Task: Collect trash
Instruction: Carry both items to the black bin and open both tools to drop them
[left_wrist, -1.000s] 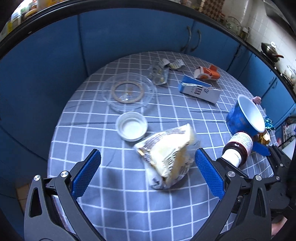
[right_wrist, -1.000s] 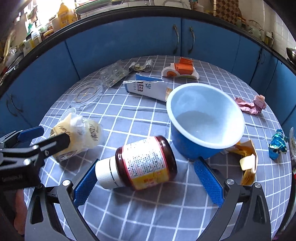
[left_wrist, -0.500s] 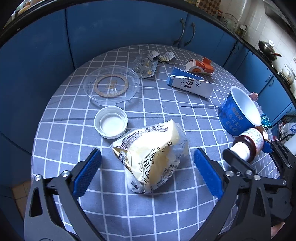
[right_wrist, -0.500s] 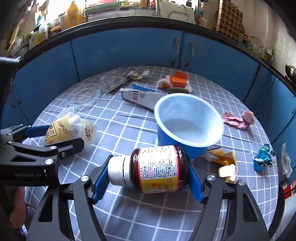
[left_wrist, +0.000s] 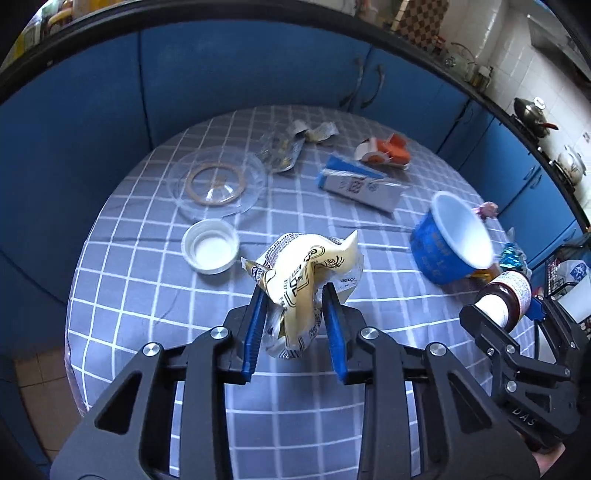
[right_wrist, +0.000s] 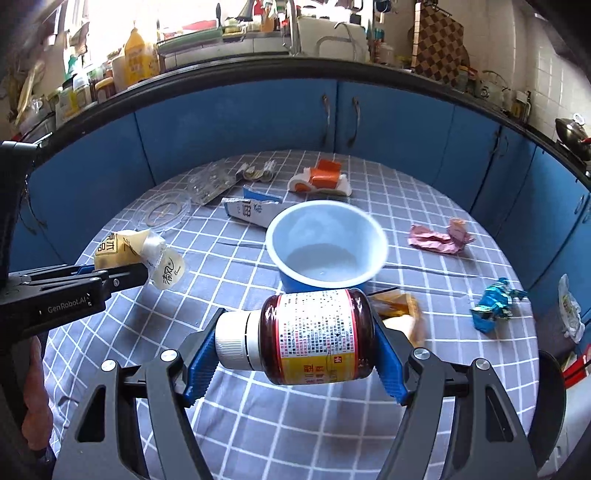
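L gripper (left_wrist: 295, 314) has just closed its jaws on the crumpled yellow wrapper (left_wrist: 306, 273), pads pinching it just above the checked tablecloth (left_wrist: 147, 295). R gripper (right_wrist: 295, 354) clamps the brown jar (right_wrist: 317, 332) sideways, white cap vs one pad, base vs the other, lifted off the cloth. Beyond: blue cup (right_wrist: 325, 247) on its side, white lid (left_wrist: 210, 245), clear plastic lid (left_wrist: 216, 181), flattened carton (left_wrist: 358, 184) farther back.

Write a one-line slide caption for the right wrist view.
Right tool grips a brown jar above the checked table; blue cup behind.
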